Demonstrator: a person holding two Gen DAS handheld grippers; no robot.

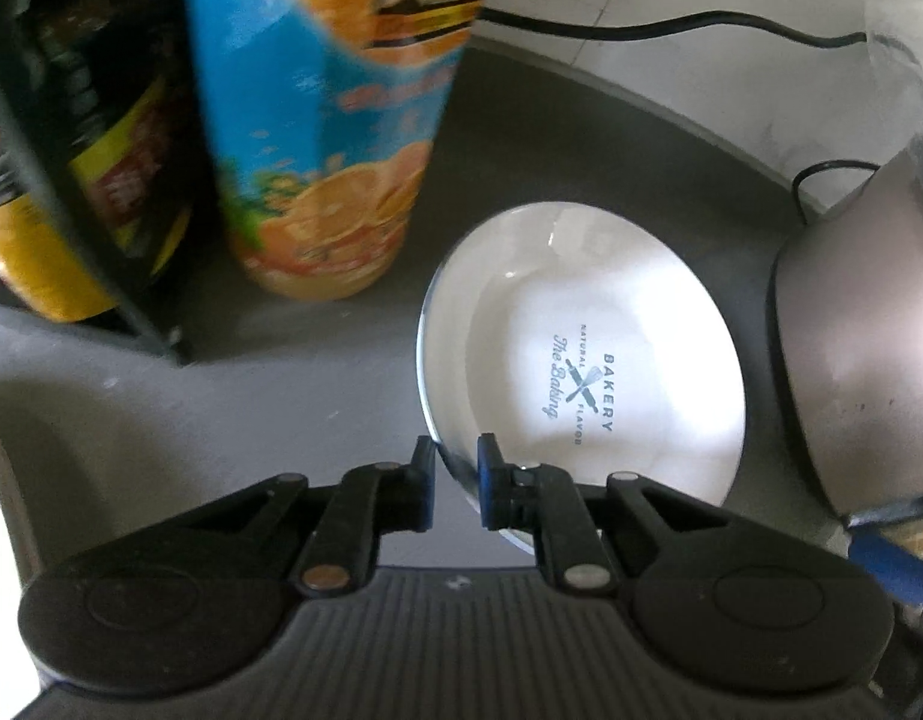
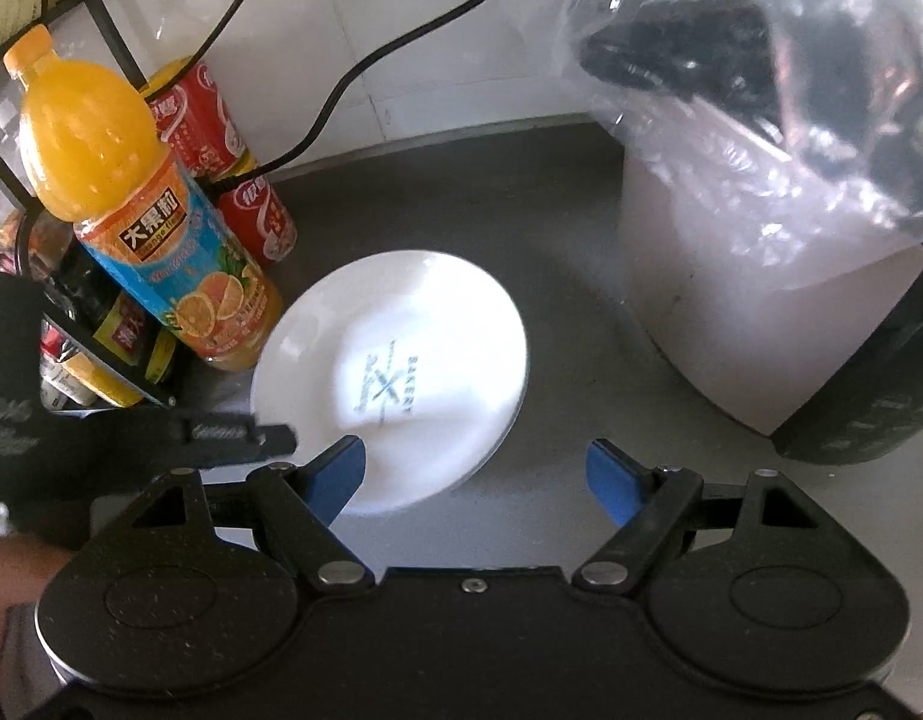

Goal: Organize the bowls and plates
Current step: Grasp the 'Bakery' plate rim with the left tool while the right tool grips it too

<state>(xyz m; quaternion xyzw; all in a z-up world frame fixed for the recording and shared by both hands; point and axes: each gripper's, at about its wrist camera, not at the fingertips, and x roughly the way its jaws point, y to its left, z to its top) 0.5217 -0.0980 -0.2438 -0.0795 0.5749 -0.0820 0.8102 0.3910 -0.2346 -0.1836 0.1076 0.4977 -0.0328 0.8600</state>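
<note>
White bowl [image 1: 581, 354] empty, printed inside – left tool [image 1: 455, 468] pinches its rim – right tool [image 2: 476, 474] spread wide

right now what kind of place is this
Likely a home kitchen counter: a white plate on a grey worktop, an orange juice bottle with red cans by a rack of jars, and a corded appliance beside it.

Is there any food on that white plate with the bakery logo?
No, the white plate is bare: only its printed bakery logo shows on the surface, with the left hand-held gripper pinching its rim.
</note>
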